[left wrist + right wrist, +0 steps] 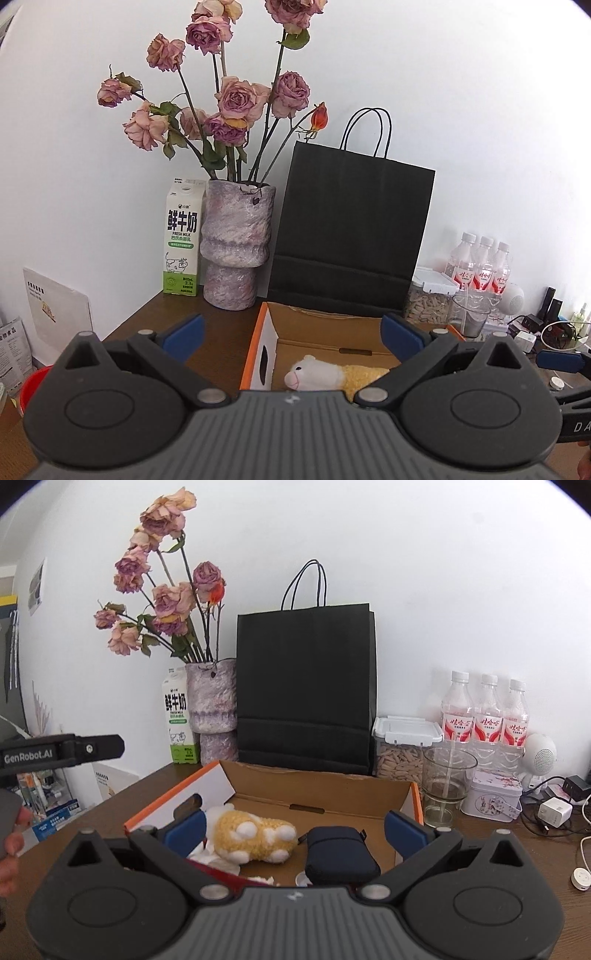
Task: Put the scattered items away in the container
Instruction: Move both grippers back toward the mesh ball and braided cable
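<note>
Both grippers sit wide open with nothing in them: the left gripper (291, 334) and right gripper (295, 829) fill the bottom of their frames, over the cardboard box (321, 786) at lower centre. Inside lie a yellow plush toy (255, 836) and a dark pouch (338, 851). Mid-left, the milk carton (181, 236) reads "FRESH MILK"; "GenRobot.AI" shows on the black arm (59, 753) at the left edge.

— What can be read at the left of the frame?
— The milk carton (181, 236) says "鲜牛奶", "FRESH MILK" and "3.3".
— Anything else?
— "GenRobot.AI" on the left gripper (61, 753), far left of the right wrist view.
</note>
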`<state>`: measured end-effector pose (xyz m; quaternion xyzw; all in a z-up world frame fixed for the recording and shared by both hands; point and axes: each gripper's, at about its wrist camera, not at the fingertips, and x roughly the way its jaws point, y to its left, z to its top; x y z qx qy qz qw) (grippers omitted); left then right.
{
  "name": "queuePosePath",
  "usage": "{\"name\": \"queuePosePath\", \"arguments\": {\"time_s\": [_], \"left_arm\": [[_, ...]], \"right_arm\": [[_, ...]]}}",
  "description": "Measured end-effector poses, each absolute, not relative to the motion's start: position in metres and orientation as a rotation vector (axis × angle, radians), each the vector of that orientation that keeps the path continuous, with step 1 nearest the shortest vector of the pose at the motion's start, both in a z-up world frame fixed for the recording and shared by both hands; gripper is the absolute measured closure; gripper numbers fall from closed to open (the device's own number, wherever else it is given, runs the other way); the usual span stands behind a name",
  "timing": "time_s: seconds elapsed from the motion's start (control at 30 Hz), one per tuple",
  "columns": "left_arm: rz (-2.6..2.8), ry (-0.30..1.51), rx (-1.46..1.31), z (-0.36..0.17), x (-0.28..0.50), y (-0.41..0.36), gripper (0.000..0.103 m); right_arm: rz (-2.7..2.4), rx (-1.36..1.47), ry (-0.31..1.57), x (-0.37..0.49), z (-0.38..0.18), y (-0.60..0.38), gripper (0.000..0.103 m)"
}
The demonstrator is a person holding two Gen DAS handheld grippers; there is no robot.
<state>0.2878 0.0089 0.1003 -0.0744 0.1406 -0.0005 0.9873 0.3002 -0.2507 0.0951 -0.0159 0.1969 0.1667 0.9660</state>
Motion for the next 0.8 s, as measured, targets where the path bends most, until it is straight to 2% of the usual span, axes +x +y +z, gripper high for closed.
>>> {"name": "queuePosePath", "arguments": {"time_s": [0.53, 0.8], "left_arm": [[0.012, 0.375, -0.113, 0.058, 0.223, 0.021, 0.0], [0.02, 0.396, -0.109, 0.055, 0.203, 0.028, 0.0]], "right_arm": [[0.29, -0.048, 0.568, 0.242, 0.04, -0.273, 0.0], [0.268, -0.032, 0.615, 0.218, 0.027, -0.282, 0.0]]}}
